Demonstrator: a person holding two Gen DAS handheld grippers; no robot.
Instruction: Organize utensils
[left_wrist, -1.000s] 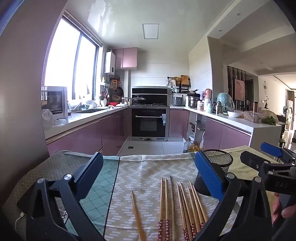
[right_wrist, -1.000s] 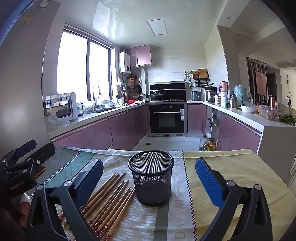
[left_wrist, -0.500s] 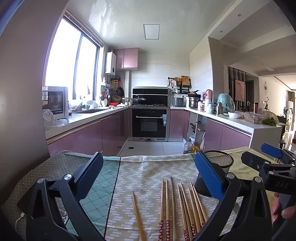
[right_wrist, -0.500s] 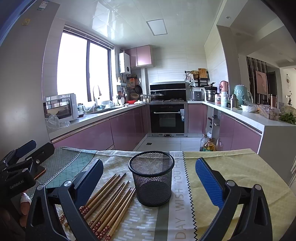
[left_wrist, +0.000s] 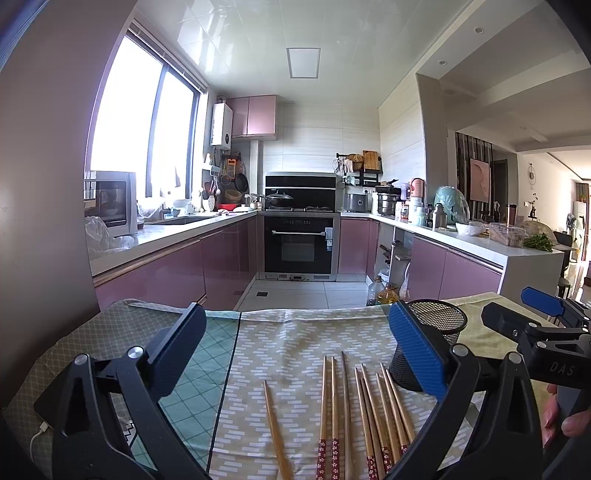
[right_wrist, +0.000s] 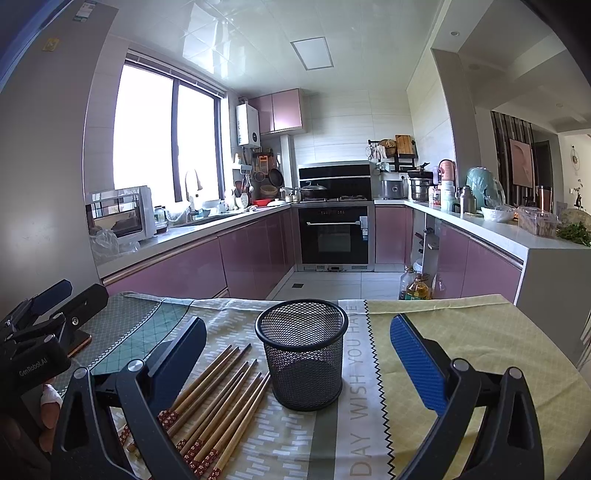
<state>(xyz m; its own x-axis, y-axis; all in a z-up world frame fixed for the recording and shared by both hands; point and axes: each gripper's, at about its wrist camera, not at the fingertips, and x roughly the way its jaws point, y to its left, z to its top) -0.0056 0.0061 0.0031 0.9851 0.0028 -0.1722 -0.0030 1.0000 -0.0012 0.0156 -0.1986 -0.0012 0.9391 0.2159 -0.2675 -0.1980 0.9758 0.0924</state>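
Several wooden chopsticks (left_wrist: 364, 410) with red patterned ends lie side by side on the patterned cloth; one lone chopstick (left_wrist: 275, 424) lies left of them. They also show in the right wrist view (right_wrist: 218, 398). A black mesh holder (right_wrist: 303, 350) stands upright and empty just right of them, also seen in the left wrist view (left_wrist: 430, 339). My left gripper (left_wrist: 295, 350) is open and empty above the chopsticks. My right gripper (right_wrist: 297, 354) is open and empty, with the holder between its fingers' line of sight.
The table is covered by a teal checked cloth (left_wrist: 207, 369), a patterned runner (right_wrist: 362, 398) and a yellow-green cloth (right_wrist: 480, 339). A phone with cable (left_wrist: 44, 413) lies at the left. Beyond the table edge are kitchen counters (left_wrist: 166, 236) and an oven (left_wrist: 299, 243).
Both views have barely shifted; the grippers stay open and the chopsticks and holder have not moved.
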